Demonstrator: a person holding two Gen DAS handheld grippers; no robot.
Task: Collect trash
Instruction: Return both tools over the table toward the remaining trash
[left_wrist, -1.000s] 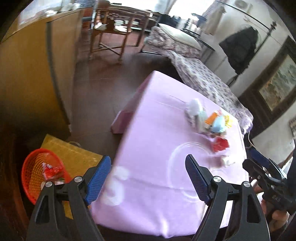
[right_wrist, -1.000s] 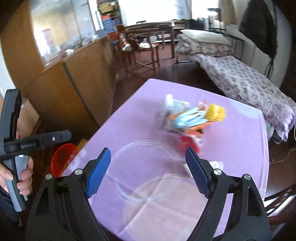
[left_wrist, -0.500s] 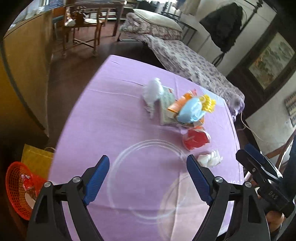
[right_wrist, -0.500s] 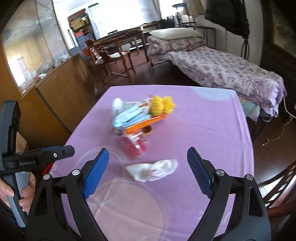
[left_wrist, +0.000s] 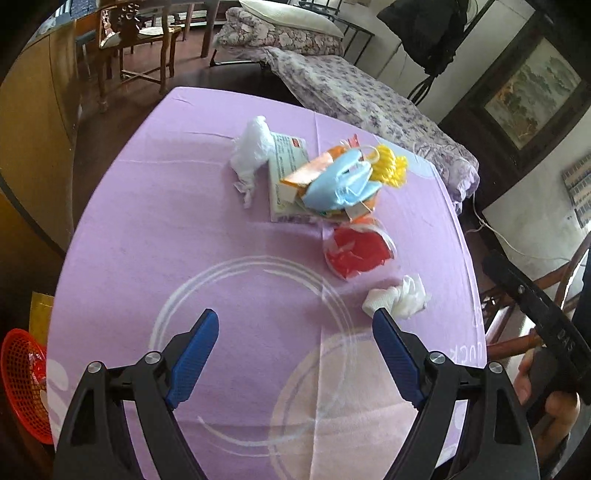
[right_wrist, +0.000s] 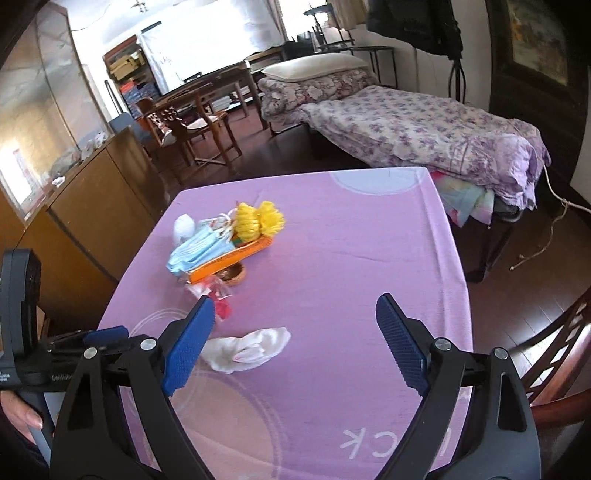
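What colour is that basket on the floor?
Red-orange basket, seen best in the left wrist view.

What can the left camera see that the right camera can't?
Only the left wrist view shows the red basket on the floor beside the table, and the white printed packet under the pile. Only the right wrist view shows the brown bowl and the cabinet. Both show the purple tablecloth, blue masks, yellow bundle, crumpled white tissue and the bed.

On the purple tablecloth (left_wrist: 155, 229), a crumpled white tissue (left_wrist: 397, 297) lies near the red wrapper (left_wrist: 356, 254), below the blue face mask (left_wrist: 341, 182).
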